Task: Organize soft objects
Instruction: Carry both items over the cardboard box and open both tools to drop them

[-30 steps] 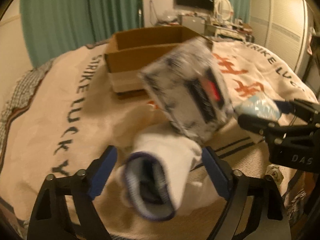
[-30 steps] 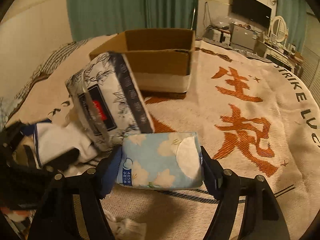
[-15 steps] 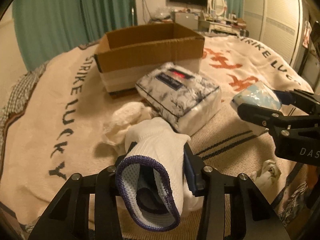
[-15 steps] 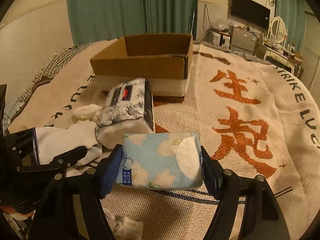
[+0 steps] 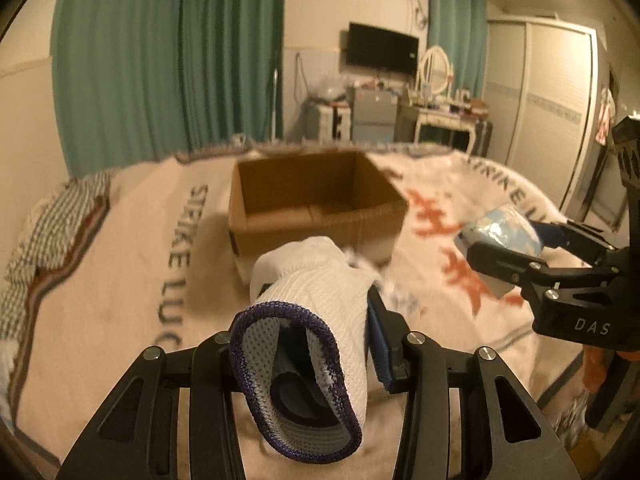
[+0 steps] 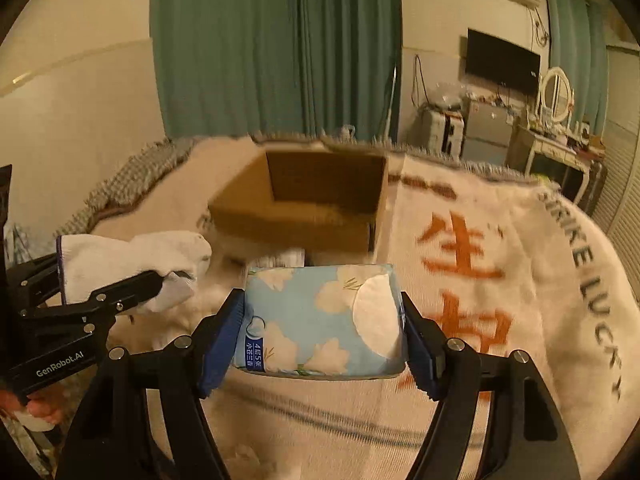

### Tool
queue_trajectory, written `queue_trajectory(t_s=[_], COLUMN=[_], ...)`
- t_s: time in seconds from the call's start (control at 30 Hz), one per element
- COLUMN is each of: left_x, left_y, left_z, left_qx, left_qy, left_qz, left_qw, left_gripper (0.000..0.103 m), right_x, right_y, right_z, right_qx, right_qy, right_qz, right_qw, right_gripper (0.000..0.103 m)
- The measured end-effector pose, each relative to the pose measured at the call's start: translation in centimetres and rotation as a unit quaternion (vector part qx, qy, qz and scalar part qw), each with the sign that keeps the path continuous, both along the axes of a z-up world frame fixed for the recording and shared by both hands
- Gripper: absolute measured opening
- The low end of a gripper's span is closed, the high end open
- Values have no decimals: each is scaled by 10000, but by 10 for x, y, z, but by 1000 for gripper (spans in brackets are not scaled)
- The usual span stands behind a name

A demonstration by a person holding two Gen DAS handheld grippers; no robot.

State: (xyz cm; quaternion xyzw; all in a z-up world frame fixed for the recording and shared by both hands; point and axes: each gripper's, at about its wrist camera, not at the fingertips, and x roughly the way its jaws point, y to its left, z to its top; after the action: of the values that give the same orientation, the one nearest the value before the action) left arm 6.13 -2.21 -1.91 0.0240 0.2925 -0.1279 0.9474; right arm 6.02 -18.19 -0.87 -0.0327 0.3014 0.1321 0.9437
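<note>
Gripping sock [image 5: 320, 304], tissue pack [image 6: 320, 320] — box [image 5: 316, 204] open ahead.

Both claws lifted w/ sock [image 5: 316, 300] & tissue pack [image 6: 320, 320], closer to box [image 5: 316, 204]

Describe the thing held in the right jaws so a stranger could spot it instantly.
On the cream blanket with orange characters, in front of the open brown cardboard box, the right gripper clamps a soft rectangular tissue pack. Unlike the white knit sock beside it, it is sky-blue with white flowers.
</note>
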Motion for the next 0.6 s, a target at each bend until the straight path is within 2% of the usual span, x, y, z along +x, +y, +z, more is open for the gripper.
queue_trajectory(t_s=[0.17, 0.33, 0.47, 0.6], left_x=[42, 99, 152, 198], left_y=[-3, -6, -9, -8], left_z=[26, 37, 31, 12], left_qx=[54, 96, 211, 126], left_qy=[-316, -446, -369, -101], left_qz=[-2, -6, -50, -76], left_qw=[9995, 9990, 9991, 9998], left_gripper=[42, 42, 42, 42], right_x=[44, 108, 168, 226], right_y=[8, 16, 22, 26], right_z=[35, 52, 52, 30], right_qx=[58, 178, 300, 314], right_qy=[-316, -311, -162, 137], right_qz=[169, 253, 264, 206], right_qw=[9993, 9990, 9991, 9992], right_gripper=[72, 72, 72, 72])
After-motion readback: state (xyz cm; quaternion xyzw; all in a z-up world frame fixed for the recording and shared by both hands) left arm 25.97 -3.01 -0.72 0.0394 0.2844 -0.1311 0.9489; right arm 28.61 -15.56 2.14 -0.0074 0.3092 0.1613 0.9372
